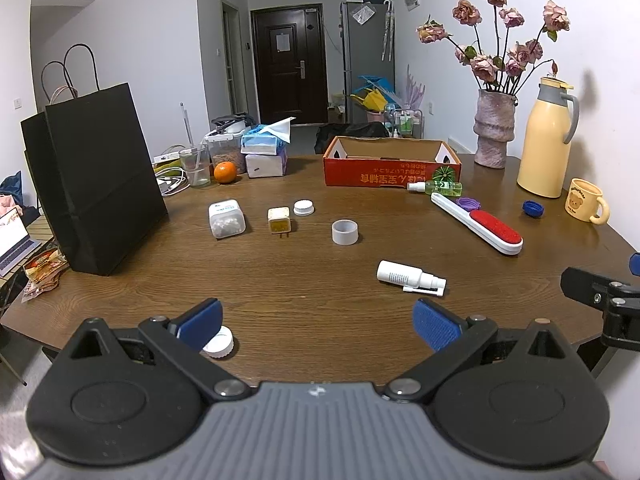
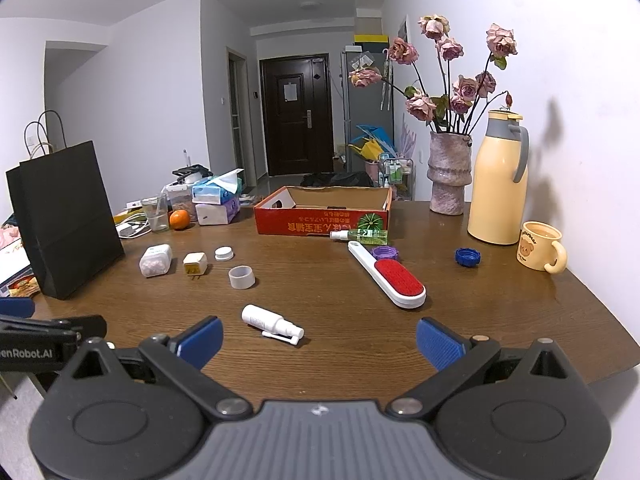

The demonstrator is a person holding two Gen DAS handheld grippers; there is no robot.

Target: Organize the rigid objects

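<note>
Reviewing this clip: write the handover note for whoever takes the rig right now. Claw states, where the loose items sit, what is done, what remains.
Left claw: open, empty, low over the near table edge. Right claw: open, empty.
The red cardboard box at the back looks empty as far as its inside shows.
Loose on the table: white spray bottle nearest, lint brush, grey ring, plug adapter, clear container, white cap, green spray bottle against the box, purple cap, blue cap, another white cap under the left claw.
Done: nothing visible. Left: probably every item.
</note>
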